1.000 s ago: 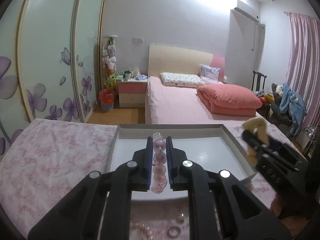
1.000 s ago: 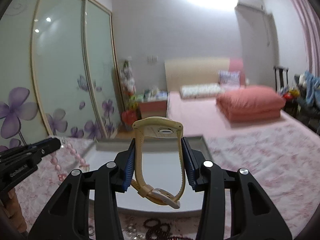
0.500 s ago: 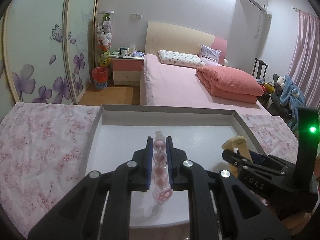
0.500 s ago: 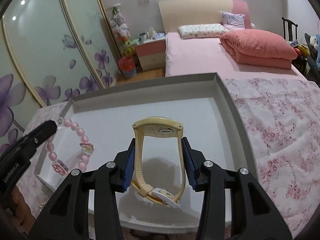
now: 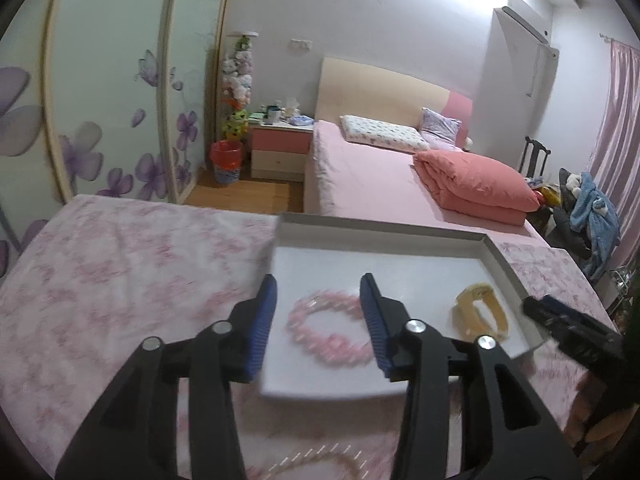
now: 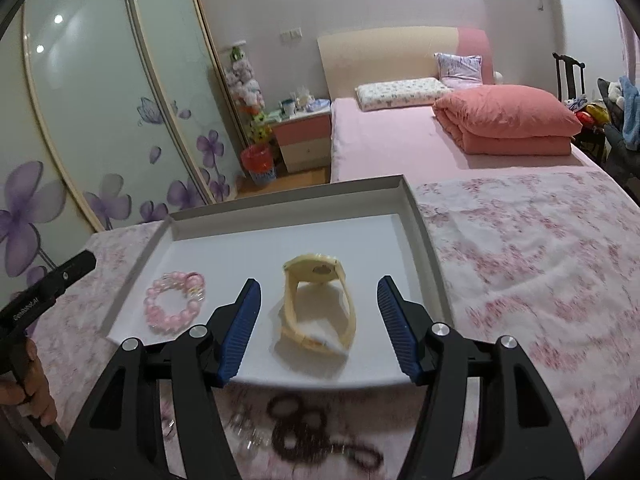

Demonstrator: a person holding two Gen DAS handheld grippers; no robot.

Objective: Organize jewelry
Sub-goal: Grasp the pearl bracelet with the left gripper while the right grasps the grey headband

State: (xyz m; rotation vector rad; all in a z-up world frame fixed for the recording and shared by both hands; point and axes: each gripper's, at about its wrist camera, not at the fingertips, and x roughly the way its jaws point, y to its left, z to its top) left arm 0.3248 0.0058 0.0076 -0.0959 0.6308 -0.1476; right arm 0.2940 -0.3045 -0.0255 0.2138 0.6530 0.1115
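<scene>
A pink bead bracelet (image 5: 328, 330) lies in the white tray (image 5: 380, 232), on its left part; it also shows in the right wrist view (image 6: 174, 302). A cream-yellow watch (image 6: 318, 308) lies in the tray (image 6: 280, 204) to the bracelet's right, and shows in the left wrist view (image 5: 482, 314). My left gripper (image 5: 318, 320) is open and empty, just above the bracelet. My right gripper (image 6: 318, 326) is open and empty, with the watch between its fingers' lines, not touching.
The tray sits on a table with a pink floral cloth (image 6: 520, 248). A dark bead string (image 6: 312, 432) and clear beads (image 6: 248, 440) lie on the cloth in front of the tray. A bed (image 6: 400, 144) and wardrobe (image 6: 100, 112) stand behind.
Both grippers opened. The bracelet dropped from the left gripper and the watch from the right gripper; both now lie in the tray. Both grippers have pulled back toward the tray's front edge.
</scene>
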